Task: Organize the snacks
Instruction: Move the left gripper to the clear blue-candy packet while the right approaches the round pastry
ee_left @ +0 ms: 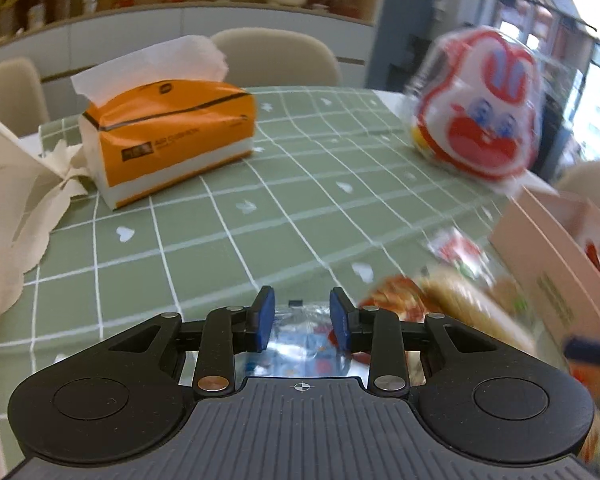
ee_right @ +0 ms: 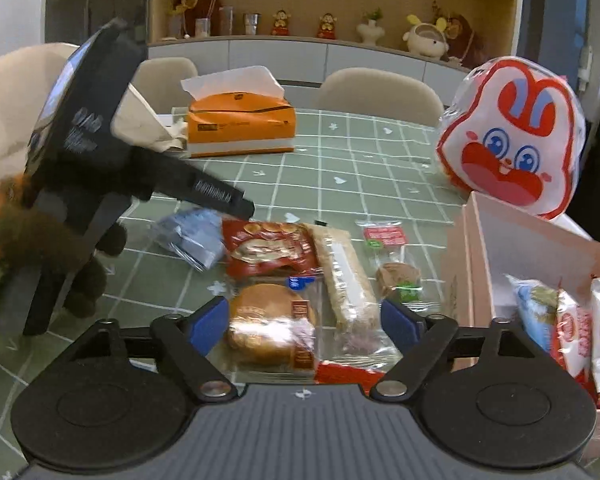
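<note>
Snacks (ee_right: pixel 296 276) crowd between tissue pack (ee_right: pixel 240 128) and pink box (ee_right: pixel 500 240); left jaws grip a foil packet (ee_left: pixel 300 340), right jaws open.

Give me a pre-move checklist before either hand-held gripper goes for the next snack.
1. Left hand-held gripper on a snack: ok, blue pads pinch a silvery packet.
2. Right hand-held gripper free: ok, jaws wide, nothing pinched.
3. Target under right jaws: ok, round bun pack and long bar pack lie between them.
4. Pink box has room: ok, several packs inside, space left.
5. Bunny bag stable behind the box: cannot tell.
6. Left view sharp: not ok, right edge blurred.
</note>
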Available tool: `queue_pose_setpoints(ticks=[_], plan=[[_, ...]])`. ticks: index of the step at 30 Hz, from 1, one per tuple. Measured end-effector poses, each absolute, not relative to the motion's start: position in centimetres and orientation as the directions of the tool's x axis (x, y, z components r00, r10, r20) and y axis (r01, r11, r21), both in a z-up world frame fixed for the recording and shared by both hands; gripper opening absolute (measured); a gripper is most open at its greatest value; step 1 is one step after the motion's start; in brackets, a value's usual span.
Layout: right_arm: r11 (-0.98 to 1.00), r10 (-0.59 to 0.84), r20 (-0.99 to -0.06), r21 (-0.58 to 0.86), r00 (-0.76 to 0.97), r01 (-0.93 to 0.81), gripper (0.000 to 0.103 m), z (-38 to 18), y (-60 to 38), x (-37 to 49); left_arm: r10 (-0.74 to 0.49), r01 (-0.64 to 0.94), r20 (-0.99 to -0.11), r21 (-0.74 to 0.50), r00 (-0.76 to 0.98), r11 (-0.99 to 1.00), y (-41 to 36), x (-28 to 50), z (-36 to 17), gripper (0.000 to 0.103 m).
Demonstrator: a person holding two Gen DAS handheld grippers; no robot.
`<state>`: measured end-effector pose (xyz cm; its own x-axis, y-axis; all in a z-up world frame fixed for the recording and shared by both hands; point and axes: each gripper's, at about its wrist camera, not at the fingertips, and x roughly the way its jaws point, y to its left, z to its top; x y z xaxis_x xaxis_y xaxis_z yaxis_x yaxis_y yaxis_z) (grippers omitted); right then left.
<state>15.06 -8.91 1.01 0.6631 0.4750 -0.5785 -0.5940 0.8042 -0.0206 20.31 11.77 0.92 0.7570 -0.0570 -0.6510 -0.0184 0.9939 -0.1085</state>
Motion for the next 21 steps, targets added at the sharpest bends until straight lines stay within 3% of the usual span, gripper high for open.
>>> queue_pose_setpoints(ticks=[2,12,18,21], plan=[[0.786,0.489,-0.600,-0.011,0.633,-0.618,0.068,0.8,-8.9,15.2,-0.073,0.009,-0.648,-0.101,0.758,0.995,11.6,18.4,0.9,0.033],[0.753,0.497,-0.652,-0.004,0.573,-0.658,0.063,-0.1,-8.0,13.2,-0.151,0.054,-0.643,-0.169,0.751,0.984,12.6,10.9,1.5,0.032],[0.703,0.551,-0.657,0.032,0.515,-0.710,0.063,0.2,-8.4,9.4,-0.257,0.097,-0.624,-0.279,0.738,0.955,13.8,6.8,2.1,0.032],[0.707,0.556,-0.649,0.041,0.519,-0.706,0.063,0.5,-8.6,8.3,-0.218,0.031,-0.585,-0.312,0.781,0.949,14.9,4.3,3.0,0.032]])
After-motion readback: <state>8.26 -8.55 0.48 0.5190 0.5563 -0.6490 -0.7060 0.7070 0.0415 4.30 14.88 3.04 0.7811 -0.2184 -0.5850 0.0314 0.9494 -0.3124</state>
